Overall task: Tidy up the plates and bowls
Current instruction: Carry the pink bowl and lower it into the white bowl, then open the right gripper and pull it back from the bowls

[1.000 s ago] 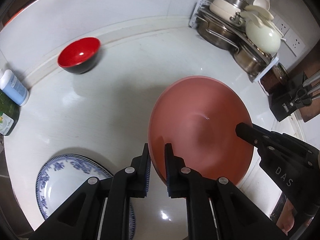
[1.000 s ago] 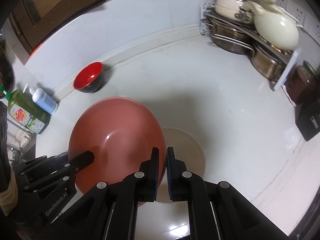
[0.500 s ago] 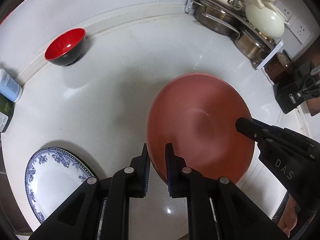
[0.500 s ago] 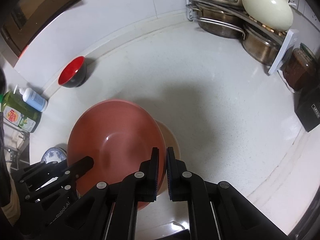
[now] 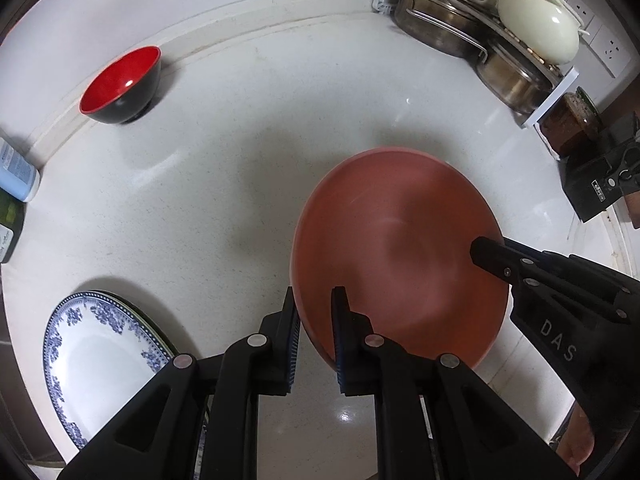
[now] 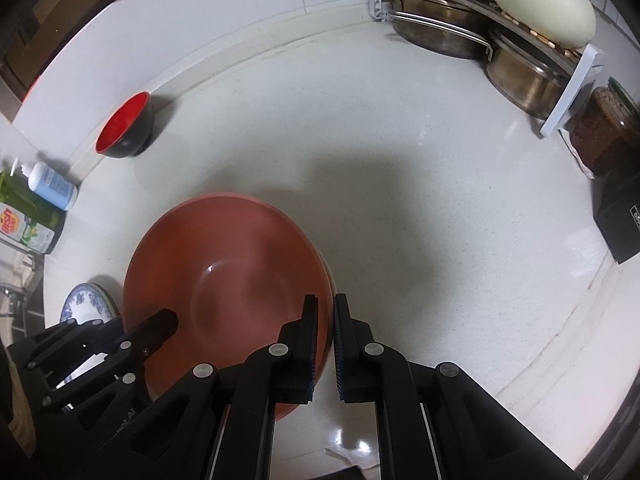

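A large terracotta bowl (image 5: 400, 256) is held above the white counter by both grippers. My left gripper (image 5: 316, 312) is shut on its left rim. My right gripper (image 6: 324, 320) is shut on its right rim, and the bowl (image 6: 228, 268) fills the lower left of the right wrist view. A red-and-black bowl (image 5: 120, 84) stands at the back left by the wall; it also shows in the right wrist view (image 6: 124, 128). A blue-patterned white plate (image 5: 100, 356) lies at the front left, and only part of it (image 6: 84, 304) shows in the right wrist view.
A rack of steel pots and a cream lidded pot (image 5: 536, 28) stands at the back right. A dark jar (image 6: 608, 132) and a black box (image 6: 620, 216) sit at the right. Soap bottles (image 6: 40, 200) stand at the left edge. The counter's (image 6: 400, 184) front edge is close.
Both grippers have risen with the terracotta bowl. The beige dish seen under it a second ago is now almost hidden behind the bowl.
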